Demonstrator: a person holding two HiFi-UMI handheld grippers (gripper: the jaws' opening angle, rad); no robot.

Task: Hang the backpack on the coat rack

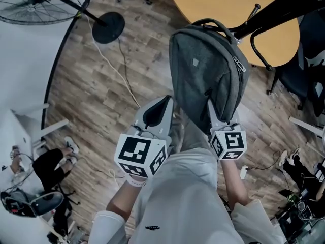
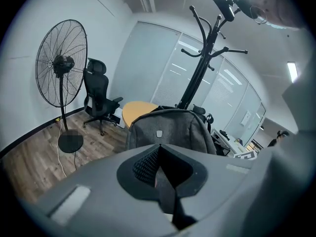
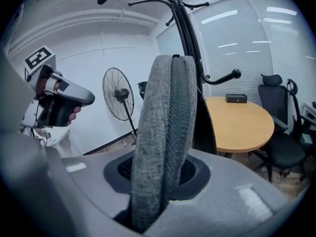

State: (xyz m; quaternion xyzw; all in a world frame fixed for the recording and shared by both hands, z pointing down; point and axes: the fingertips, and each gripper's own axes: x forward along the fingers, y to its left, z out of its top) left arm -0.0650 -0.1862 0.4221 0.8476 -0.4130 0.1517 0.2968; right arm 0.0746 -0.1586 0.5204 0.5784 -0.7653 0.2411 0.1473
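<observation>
Clamping backpack (image 3: 165,122), right gripper (image 3: 160,177); grip unclear overhead.

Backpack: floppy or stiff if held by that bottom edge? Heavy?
Probably semi-stiff: the backpack holds its shape with the right gripper clamped on its lower edge. Likely light: its panels look flat, not bulging. Felt-like fabric should resist slipping.

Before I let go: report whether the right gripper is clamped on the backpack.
Clamped: the right gripper has jaws pressed on both sides of the backpack.
</observation>
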